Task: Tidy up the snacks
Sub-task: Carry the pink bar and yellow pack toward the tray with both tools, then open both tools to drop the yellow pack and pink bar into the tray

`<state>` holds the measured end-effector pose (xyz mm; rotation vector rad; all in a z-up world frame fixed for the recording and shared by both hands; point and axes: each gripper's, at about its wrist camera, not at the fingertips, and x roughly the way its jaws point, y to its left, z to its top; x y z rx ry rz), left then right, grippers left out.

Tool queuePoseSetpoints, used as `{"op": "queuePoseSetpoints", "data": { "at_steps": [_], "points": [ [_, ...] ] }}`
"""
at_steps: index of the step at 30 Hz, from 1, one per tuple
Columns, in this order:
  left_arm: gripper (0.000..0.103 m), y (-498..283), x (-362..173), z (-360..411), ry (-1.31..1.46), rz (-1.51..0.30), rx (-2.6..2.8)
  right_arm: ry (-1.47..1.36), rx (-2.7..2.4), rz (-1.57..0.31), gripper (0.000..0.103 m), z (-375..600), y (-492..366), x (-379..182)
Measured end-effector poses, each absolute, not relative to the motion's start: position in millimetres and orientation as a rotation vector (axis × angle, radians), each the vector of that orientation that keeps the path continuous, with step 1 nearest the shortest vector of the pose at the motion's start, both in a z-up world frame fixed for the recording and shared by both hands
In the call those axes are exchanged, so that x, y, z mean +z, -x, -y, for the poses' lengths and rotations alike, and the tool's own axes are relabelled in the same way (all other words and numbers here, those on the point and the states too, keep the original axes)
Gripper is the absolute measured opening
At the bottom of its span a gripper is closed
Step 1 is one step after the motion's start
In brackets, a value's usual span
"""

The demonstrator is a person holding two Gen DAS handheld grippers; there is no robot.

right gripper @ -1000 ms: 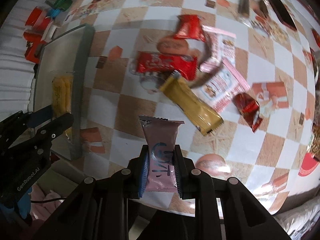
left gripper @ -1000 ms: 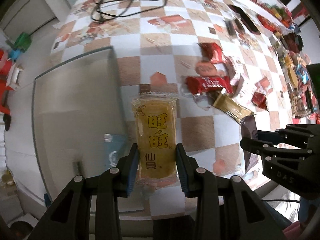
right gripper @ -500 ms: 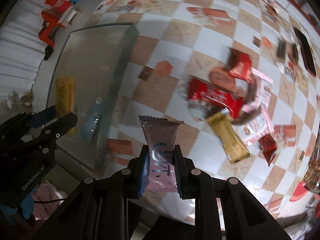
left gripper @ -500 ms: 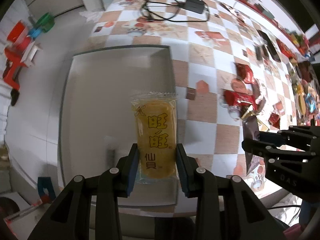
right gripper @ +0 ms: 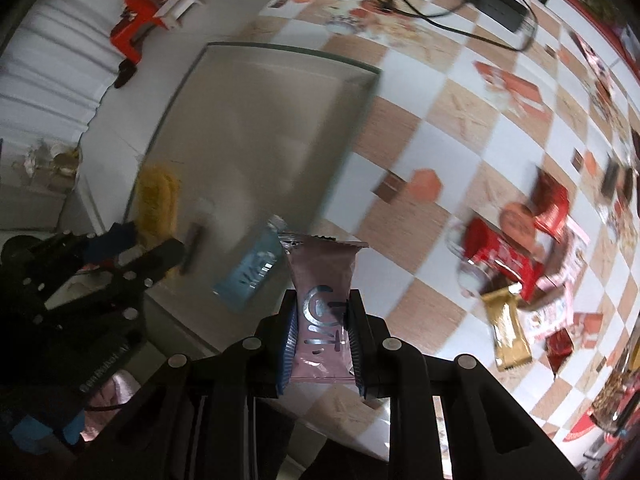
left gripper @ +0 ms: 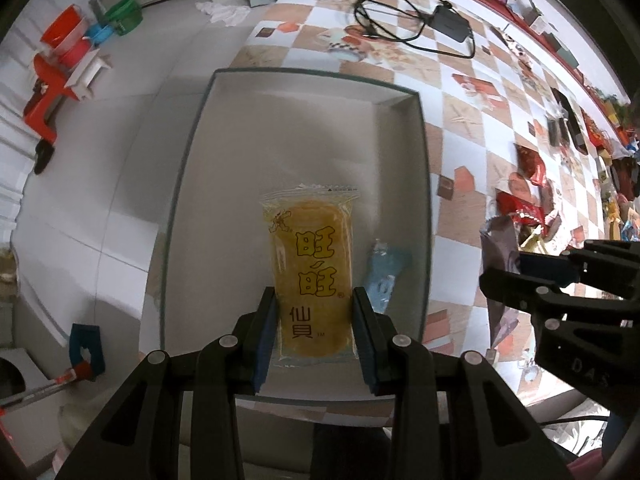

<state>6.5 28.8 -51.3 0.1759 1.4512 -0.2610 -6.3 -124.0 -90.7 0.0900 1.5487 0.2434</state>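
Observation:
My left gripper (left gripper: 314,334) is shut on a yellow rice-cracker packet (left gripper: 311,272) and hangs over the grey tray (left gripper: 296,76) at the table's left end. A blue packet (left gripper: 384,270) lies inside the tray beside it. My right gripper (right gripper: 322,334) is shut on a pink snack packet (right gripper: 322,312), near the tray's right wall (right gripper: 348,148) with the blue packet (right gripper: 250,270) just left of it. The left gripper (right gripper: 132,258) with its yellow packet (right gripper: 155,204) shows at the left of the right wrist view. The right gripper's body (left gripper: 560,284) shows at the right edge of the left wrist view.
Red, gold and white snack packets (right gripper: 500,260) lie in a heap on the checkered tablecloth (right gripper: 460,120) right of the tray. A black adapter with cables (left gripper: 452,22) lies at the far end. Red and white things (left gripper: 60,76) stand on the floor beyond the table's left edge.
Both grippers have moved left with their packets, from over the tablecloth by the snack heap to the tray. The blue packet in the tray has come into view.

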Motion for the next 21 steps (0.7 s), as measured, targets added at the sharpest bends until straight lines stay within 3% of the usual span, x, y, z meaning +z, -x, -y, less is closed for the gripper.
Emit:
{"op": "queuePoseSetpoints", "data": {
  "at_steps": [21],
  "points": [
    [0.039,-6,-80,-55,-0.140,-1.522,-0.207,-0.038,0.324,-1.596,0.025,55,-26,-113]
  ]
}}
